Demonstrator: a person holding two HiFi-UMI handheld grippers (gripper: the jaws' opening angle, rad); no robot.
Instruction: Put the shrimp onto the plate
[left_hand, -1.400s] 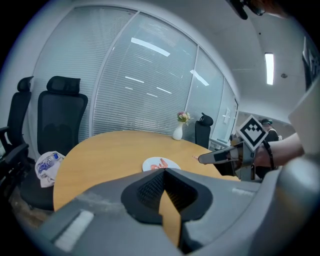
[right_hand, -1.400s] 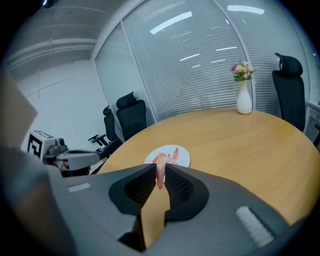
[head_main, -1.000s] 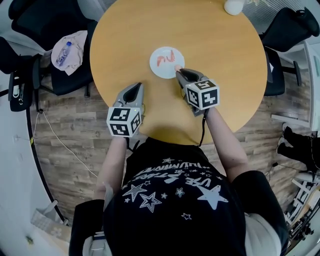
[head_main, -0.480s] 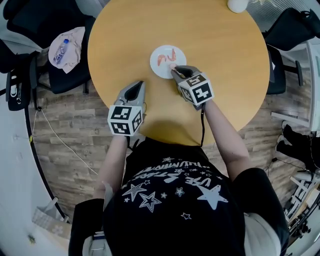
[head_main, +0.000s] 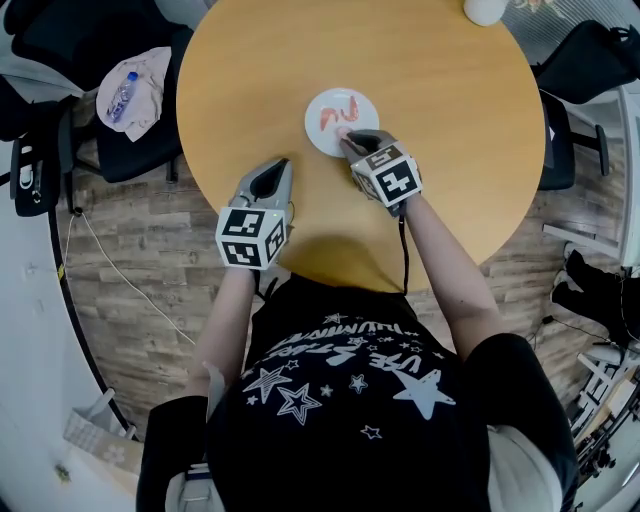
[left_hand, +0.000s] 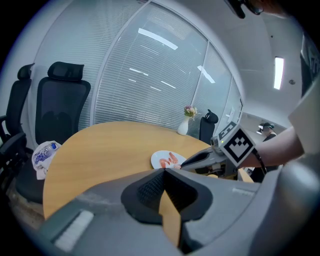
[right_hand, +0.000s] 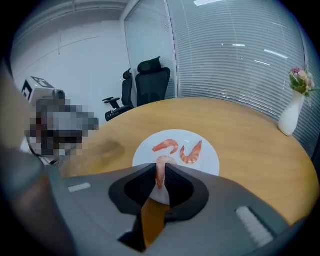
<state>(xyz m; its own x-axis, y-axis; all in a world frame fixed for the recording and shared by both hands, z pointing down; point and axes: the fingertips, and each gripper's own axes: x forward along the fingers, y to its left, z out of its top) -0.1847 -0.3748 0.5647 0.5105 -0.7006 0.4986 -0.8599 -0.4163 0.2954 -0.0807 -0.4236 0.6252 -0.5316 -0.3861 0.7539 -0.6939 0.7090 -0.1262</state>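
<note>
Right fingers (right_hand: 141, 186) around shrimp (right_hand: 160, 172), over plate (right_hand: 207, 159)

A round wooden table (head_main: 430, 150) carries everything here. One white plate (head_main: 362, 118) lies flat on it, directly in front of the right gripper (head_main: 345, 137), with its near rim just under the tips of that gripper. Seen from the left gripper (head_main: 280, 166), the plate is ahead and to the right, a little apart. Two shrimp (head_main: 328, 117) lie on the plate, side by side, just beyond the right gripper's tips. A white vase (head_main: 487, 10) stands upright at the far edge of the table, well ahead of the right gripper and to its right.
</note>
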